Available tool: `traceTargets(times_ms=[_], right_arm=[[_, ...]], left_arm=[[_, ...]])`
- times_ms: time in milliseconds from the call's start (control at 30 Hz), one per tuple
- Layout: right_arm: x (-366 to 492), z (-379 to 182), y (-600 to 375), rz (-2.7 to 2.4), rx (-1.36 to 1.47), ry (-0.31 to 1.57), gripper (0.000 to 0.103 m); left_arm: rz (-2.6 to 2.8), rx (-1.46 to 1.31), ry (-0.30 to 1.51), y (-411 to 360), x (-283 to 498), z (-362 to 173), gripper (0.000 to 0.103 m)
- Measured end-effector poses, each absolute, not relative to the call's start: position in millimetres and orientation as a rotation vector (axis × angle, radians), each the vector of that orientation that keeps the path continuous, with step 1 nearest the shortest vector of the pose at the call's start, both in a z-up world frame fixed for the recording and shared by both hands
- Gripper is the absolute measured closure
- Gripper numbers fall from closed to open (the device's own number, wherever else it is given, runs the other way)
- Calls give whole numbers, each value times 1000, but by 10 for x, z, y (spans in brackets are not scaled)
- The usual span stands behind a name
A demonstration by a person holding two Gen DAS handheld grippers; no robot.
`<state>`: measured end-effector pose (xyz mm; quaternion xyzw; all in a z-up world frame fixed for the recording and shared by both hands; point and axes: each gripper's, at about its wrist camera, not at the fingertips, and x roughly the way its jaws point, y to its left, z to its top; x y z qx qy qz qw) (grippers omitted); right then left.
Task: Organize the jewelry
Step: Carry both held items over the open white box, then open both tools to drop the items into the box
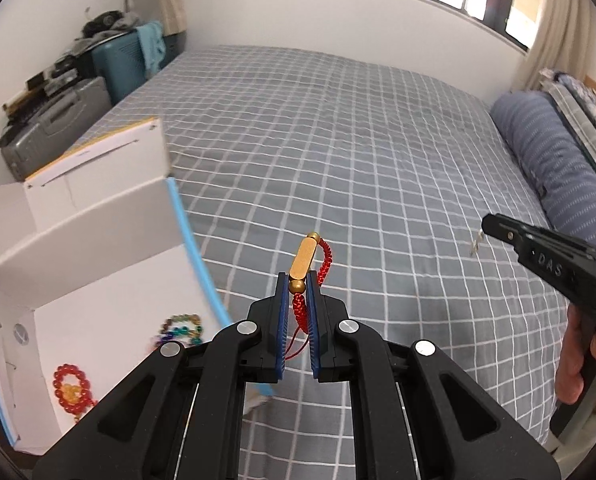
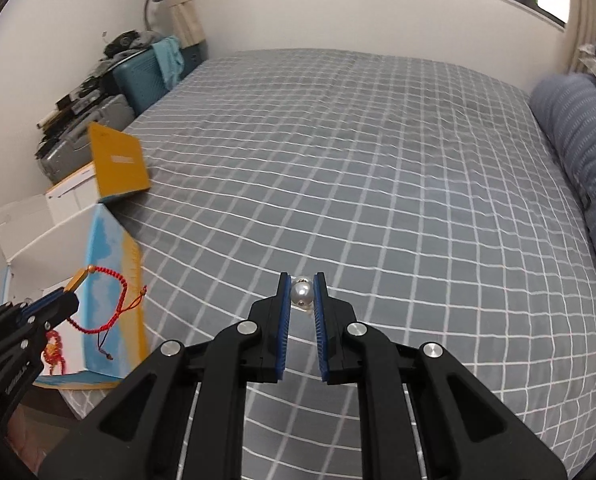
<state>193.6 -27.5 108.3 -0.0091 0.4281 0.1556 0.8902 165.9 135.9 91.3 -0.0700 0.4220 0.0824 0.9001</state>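
1. The left gripper (image 1: 298, 286) is squeezed tight on a red bracelet (image 1: 312, 264). Its two blue pads pinch a small gold bead and the red cord just under it.
2. The red bracelet is made of braided red string with one long gold bar and a gold bead at each end of the bar. The bar sticks up past the fingertips. In the right wrist view the rest of the string hangs down in a loop with thin tails, in front of the box.
3. The right gripper (image 2: 302, 292) is squeezed on a shiny pearl (image 2: 301, 292). The pearl is round and silver-white, held right at the tips of the two blue pads, up above the bed (image 2: 378, 160).
4. An open white box (image 1: 109, 280) with blue edges sits at the left edge of the bed, near the front corner. Its lid stands up behind it.
5. Two bracelets lie inside the box. One is a red bead bracelet (image 1: 71, 388) near the front wall. One is a bracelet of many colors (image 1: 181, 330); it looks blurry.
6. Count: two grippers, one pearl, three bracelets, one box.
7. The bed has a gray cover with white squares. A blue pillow (image 1: 546, 160) lies at its right edge.
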Motion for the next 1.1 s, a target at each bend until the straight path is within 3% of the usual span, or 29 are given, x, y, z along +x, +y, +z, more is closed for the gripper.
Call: traceTargets(times_ms=[600, 1100], right_arm=[[1696, 1341, 1265, 584, -112, 832, 92], [1177, 979, 2414, 774, -231, 892, 92]], left_arm=[[425, -271, 827, 2640, 939, 1137, 95], [592, -369, 902, 3436, 316, 663, 95]])
